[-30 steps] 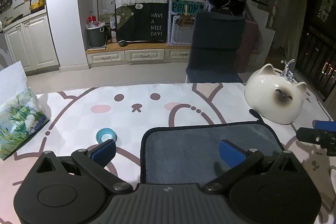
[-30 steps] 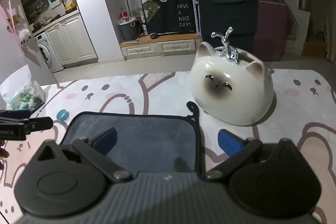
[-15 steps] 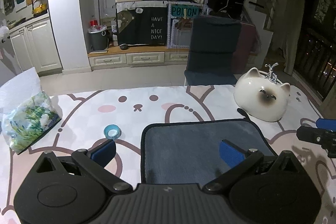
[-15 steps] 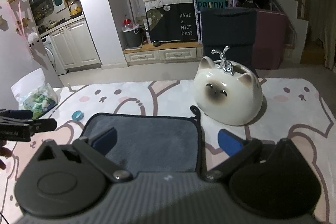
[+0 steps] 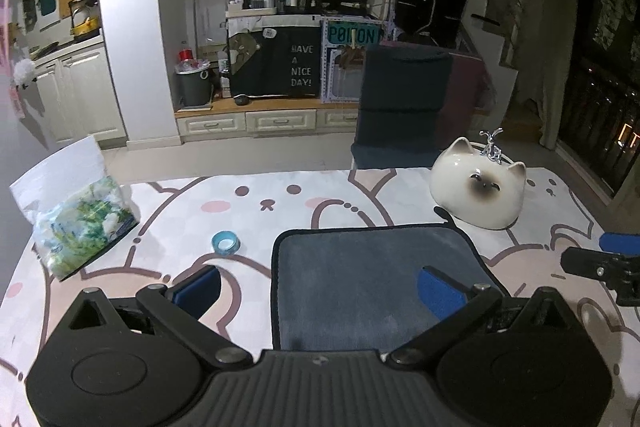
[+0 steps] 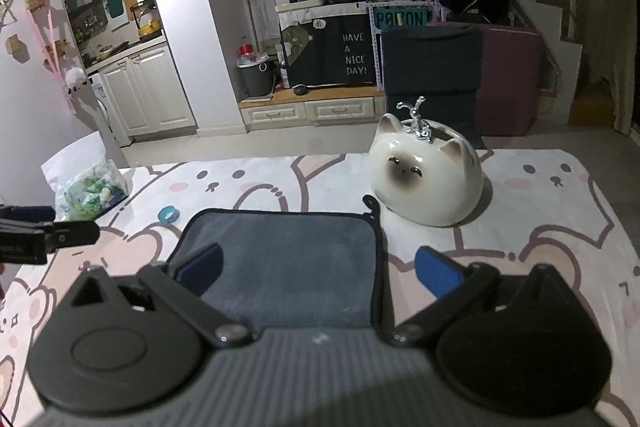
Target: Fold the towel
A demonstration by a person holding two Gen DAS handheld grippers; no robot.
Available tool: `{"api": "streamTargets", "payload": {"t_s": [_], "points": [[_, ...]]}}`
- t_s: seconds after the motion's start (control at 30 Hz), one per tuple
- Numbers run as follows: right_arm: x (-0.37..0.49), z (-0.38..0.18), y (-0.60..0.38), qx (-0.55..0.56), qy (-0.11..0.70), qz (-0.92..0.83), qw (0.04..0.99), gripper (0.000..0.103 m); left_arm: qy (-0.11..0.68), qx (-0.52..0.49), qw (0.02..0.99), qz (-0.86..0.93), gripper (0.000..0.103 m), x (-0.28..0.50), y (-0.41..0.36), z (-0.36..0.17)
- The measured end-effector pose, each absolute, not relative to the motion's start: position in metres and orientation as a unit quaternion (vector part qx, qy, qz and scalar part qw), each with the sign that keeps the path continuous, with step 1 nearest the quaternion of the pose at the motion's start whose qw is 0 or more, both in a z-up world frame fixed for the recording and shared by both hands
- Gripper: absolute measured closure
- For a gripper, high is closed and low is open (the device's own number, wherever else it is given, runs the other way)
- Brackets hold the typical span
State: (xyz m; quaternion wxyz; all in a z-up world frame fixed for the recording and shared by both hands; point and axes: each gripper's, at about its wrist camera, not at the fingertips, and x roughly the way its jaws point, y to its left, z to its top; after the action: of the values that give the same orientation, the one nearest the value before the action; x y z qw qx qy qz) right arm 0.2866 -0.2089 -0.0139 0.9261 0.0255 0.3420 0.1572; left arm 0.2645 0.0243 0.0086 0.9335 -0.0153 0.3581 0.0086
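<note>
Counter with a cream, pink-rabbit-print cloth (image 5: 280, 211), bearing all objects. Dark grey, black-edged terry towel (image 5: 372, 275) lies flat as a compact rectangle at the near middle of the counter, its hanging loop at the far right corner beside a cream ceramic cat-head bowl (image 5: 478, 193), near but apart. A green-and-white printed tissue pack (image 5: 80, 227) sits at the far left; a small blue tape ring (image 5: 225, 241) lies between it and the towel, just beside the towel's left edge.

Left tongs (image 5: 318, 287) are spread wide and grip nothing, straddling the towel's left edge: one blue pad over the bare cloth, the other over the grey pile. Right tongs (image 6: 316, 265) are likewise spread and empty, straddling the towel's right edge.

Step in hand, as judged: both tools poised at the near corners, either ahead of a further fold or after release of a finished one; the towel's layering cannot be told. A further fold would call for lowering each tool onto its near corner, closing on the fabric, and carrying both corners together to the far edge.

Against the frames one second prior, both views take in more of the counter and the towel appears smaller, consistent with the tongs drawing back and upward; the towel's shape and position are unchanged
</note>
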Motion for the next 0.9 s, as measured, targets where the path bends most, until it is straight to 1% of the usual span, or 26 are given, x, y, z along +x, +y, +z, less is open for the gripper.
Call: {"api": "streamTargets", "payload": {"t_s": [0.33, 0.9], "points": [[0.247, -0.003, -0.216, 0.015, 0.333, 0.162, 0.929, 0.000, 0.351, -0.012, 0.936, 0.017, 0.000, 0.218, 0.019, 0.019], [0.177, 0.004, -0.232, 0.014, 0.309, 0.168, 0.936, 0.000, 0.311, 0.002, 0.950, 0.017, 0.000, 0.150, 0.008, 0.036]]}}
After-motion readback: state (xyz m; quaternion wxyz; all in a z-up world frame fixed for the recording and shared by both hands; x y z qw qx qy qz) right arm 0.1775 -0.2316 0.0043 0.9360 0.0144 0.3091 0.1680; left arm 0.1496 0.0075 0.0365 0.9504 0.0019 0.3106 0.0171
